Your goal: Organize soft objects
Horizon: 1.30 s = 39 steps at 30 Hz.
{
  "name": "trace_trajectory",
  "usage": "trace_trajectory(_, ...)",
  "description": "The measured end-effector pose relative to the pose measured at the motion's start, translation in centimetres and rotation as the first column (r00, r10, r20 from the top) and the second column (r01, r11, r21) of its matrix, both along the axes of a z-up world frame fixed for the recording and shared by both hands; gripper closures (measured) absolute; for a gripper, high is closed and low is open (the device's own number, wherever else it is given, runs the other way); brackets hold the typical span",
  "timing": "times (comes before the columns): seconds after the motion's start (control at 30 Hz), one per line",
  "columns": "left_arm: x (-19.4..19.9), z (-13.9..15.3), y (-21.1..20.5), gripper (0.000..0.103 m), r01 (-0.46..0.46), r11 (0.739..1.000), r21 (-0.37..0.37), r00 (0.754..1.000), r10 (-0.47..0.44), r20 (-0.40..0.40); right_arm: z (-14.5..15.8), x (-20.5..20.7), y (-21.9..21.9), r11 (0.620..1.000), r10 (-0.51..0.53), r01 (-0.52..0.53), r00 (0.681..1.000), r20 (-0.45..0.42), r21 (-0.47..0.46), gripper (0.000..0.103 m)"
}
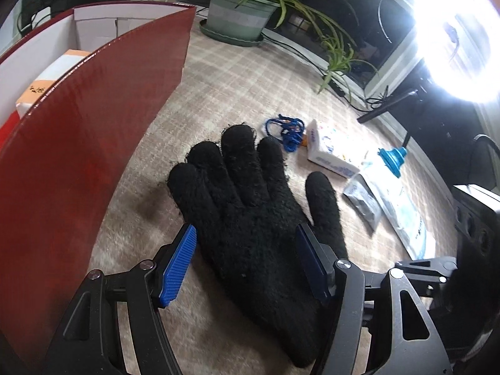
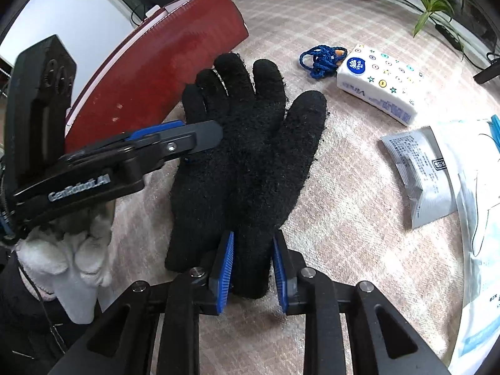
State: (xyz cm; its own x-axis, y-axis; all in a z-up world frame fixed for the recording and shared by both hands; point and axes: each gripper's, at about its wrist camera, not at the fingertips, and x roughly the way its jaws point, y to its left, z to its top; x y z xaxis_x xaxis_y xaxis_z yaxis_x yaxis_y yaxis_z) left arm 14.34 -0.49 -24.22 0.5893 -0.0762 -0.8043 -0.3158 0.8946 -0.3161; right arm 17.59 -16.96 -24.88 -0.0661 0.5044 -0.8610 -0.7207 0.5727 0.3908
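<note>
A black knit glove (image 1: 250, 200) lies flat on the checked cloth, fingers pointing away; it also shows in the right wrist view (image 2: 243, 156). My left gripper (image 1: 245, 262) is open, its blue pads standing on either side of the glove's palm. My right gripper (image 2: 251, 265) is shut on the glove's cuff end, pads pressing its sides. The left gripper (image 2: 200, 137) appears in the right wrist view at the glove's left edge. A red box (image 1: 78, 143) stands open on the left; its wall also shows in the right wrist view (image 2: 162, 72).
A blue cord (image 1: 286, 131), a tissue pack (image 2: 379, 84), a grey sachet (image 2: 418, 175) and a plastic bag (image 2: 481, 250) lie on the cloth to the right. A potted plant (image 1: 240, 12) stands at the back. A bright lamp (image 1: 456, 37) glares at the upper right.
</note>
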Motion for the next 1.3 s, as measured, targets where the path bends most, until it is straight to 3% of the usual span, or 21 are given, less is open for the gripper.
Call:
trace_trajectory(0.17,0.4,-0.6,0.8,0.039,-0.028,1.000,0.008,1.000,0.028,0.002,-0.1,-0.2,0.4,1.000,-0.007,0.007,1.000,-0.006,0.022,0.065)
trace_trajectory(0.43,1.7,-1.0,1.4,0.039,-0.017,0.999,-0.028,1.000,0.018,0.026,0.2,-1.2,1.6,1.000,-0.023,0.023,0.997,0.069,0.001,0.060)
trace_trajectory(0.47,1.8,-1.0,1.5,0.049,-0.019,0.999,-0.036,0.999,0.020,0.028,0.2,-1.2,1.5,0.999,-0.033,0.033,0.997,0.071,0.001,0.061)
trace_trajectory(0.5,1.9,-1.1,1.5,0.068,-0.020,0.999,-0.038,0.999,0.021,0.030,0.3,-1.4,1.5,0.999,-0.041,0.042,0.996,0.078,-0.002,0.062)
trace_trajectory(0.6,2.3,-1.3,1.3,0.082,-0.005,0.999,-0.033,1.000,0.005,0.019,0.4,-2.1,1.6,0.998,-0.051,0.054,0.992,0.111,-0.018,0.067)
trace_trajectory(0.83,2.1,-0.5,0.6,0.087,0.039,0.999,-0.024,0.998,-0.037,0.056,0.9,-2.6,2.0,0.995,-0.098,0.101,0.989,0.111,-0.020,0.087)
trace_trajectory(1.3,1.1,3.9,-0.1,0.088,0.107,0.994,-0.009,0.985,-0.105,0.139,4.0,-3.5,1.2,0.987,-0.162,0.159,0.979,0.127,0.032,0.089)
